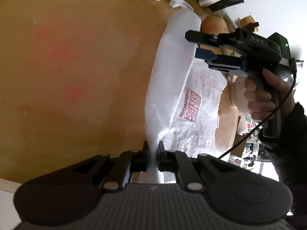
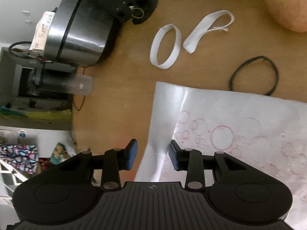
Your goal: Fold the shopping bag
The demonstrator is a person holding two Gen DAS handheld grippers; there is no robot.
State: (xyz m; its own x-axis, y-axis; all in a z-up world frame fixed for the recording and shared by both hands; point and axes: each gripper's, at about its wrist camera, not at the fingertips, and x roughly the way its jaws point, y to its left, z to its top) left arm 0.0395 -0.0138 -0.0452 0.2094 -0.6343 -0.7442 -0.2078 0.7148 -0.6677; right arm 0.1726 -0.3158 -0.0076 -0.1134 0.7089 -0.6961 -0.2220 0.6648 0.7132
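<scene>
A white shopping bag (image 1: 172, 80) with red printed patterns lies on a tan wooden table, one long edge folded over. My left gripper (image 1: 153, 153) is shut on the near end of that folded edge. In the right wrist view the bag (image 2: 239, 118) spreads to the right with red circles on it. My right gripper (image 2: 152, 153) stands open, and the bag's folded edge runs up between its blue-padded fingers (image 2: 132, 153). The left wrist view shows the right gripper (image 1: 193, 45) from the side at the bag's far end, with a hand (image 1: 264, 97) on its grip.
Two white fabric loops (image 2: 165, 46) (image 2: 209, 28) and a black band (image 2: 255, 74) lie on the table (image 2: 124, 67) beyond the bag. A steel pot-like appliance (image 2: 80, 28) stands at the far left, a round orange object (image 2: 285, 5) at the far right. The table edge drops off at left.
</scene>
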